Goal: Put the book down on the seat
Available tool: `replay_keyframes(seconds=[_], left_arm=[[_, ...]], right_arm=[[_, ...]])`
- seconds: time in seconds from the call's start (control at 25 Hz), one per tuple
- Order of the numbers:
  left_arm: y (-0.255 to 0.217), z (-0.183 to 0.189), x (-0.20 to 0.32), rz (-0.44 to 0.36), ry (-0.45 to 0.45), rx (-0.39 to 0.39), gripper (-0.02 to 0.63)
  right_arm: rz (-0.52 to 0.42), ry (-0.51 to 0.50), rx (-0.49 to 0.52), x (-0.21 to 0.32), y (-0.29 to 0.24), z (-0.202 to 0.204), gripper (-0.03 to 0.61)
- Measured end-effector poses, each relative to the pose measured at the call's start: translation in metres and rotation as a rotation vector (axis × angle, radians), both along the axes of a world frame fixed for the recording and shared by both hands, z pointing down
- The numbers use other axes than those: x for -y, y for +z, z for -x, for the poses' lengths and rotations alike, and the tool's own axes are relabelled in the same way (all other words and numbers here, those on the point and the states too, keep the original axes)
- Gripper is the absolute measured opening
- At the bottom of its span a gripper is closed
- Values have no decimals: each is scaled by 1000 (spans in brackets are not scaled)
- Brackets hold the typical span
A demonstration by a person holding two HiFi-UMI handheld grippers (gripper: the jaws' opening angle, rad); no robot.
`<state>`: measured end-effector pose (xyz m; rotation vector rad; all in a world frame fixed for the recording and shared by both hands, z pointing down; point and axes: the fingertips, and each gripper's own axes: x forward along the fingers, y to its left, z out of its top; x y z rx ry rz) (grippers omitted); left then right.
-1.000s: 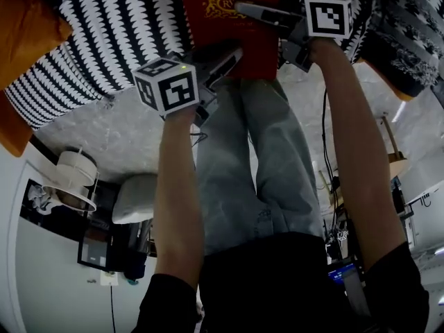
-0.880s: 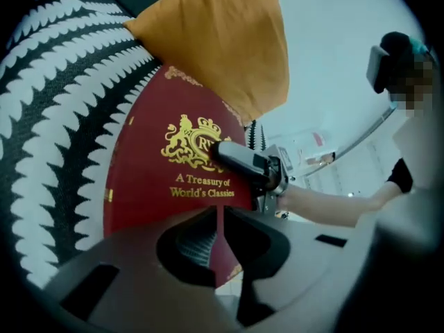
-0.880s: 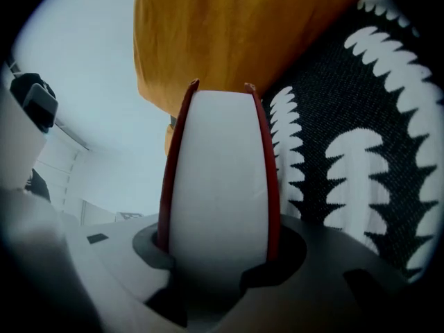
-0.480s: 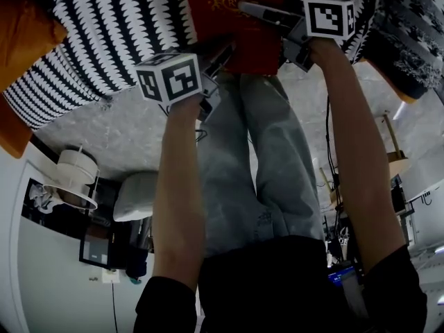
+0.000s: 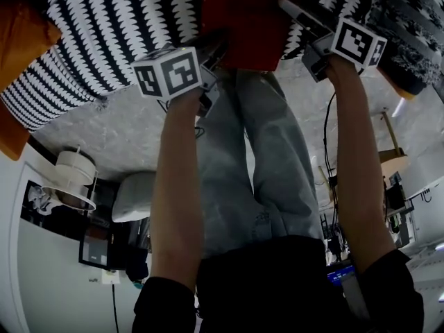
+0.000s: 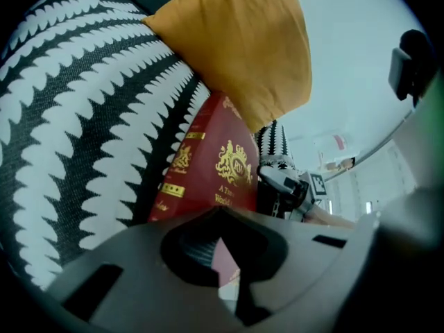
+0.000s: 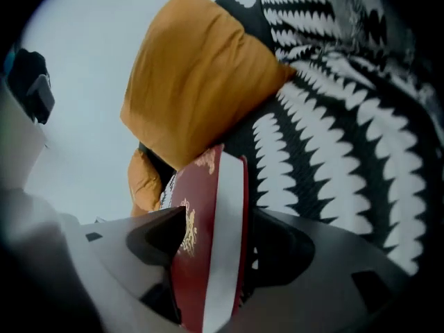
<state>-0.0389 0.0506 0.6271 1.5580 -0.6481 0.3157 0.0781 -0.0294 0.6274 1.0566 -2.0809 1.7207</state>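
Observation:
A red book (image 5: 243, 26) with a gold crest rests against the black-and-white patterned seat (image 5: 125, 33). In the right gripper view the book (image 7: 208, 241) stands edge-on between the jaws of my right gripper (image 7: 215, 217). Those jaws are opening and stand wide on either side of it. In the head view my right gripper (image 5: 295, 9) is at the book's right edge. My left gripper (image 5: 211, 50) is shut with nothing in it at the book's lower left corner. From the left gripper view the book (image 6: 208, 165) lies just beyond the closed jaws (image 6: 222, 220).
An orange cushion (image 6: 243, 47) leans on the seat behind the book, and shows again in the right gripper view (image 7: 194, 89). The person's jeans-clad legs (image 5: 257, 151) stand on grey floor (image 5: 111, 130). A white stool (image 5: 135, 196) and a white fan-like object (image 5: 73, 175) stand at the left.
My right gripper has swung to the right and tilted, and its fingers have spread off the book. The book sits farther onto the seat. My left gripper has barely moved.

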Motion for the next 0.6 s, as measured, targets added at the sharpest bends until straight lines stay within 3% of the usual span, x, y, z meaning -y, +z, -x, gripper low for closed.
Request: replay_keyframes(seconds=[0.12,0.28,0.36,0.44,0.6], left_arm=[[15,-24,-5,-2,17,40,12],[17,-31,-2,43,-22,82,12],[14,-34,4,39,-37,134,12],[13,-39,4,-2,-26,194,12],[9,-29,-1,-89,14,336,12]], right_arm=[[-65,30,-69,-4,-3,-43,276],[-195,-116,-134,-15,-29,-28,77],[-225,-214,-125,-31,-34,-3,56],[-220,-269,-182,-49,-26,13,40],[-168,-232,-342,-65,-9,32,28]])
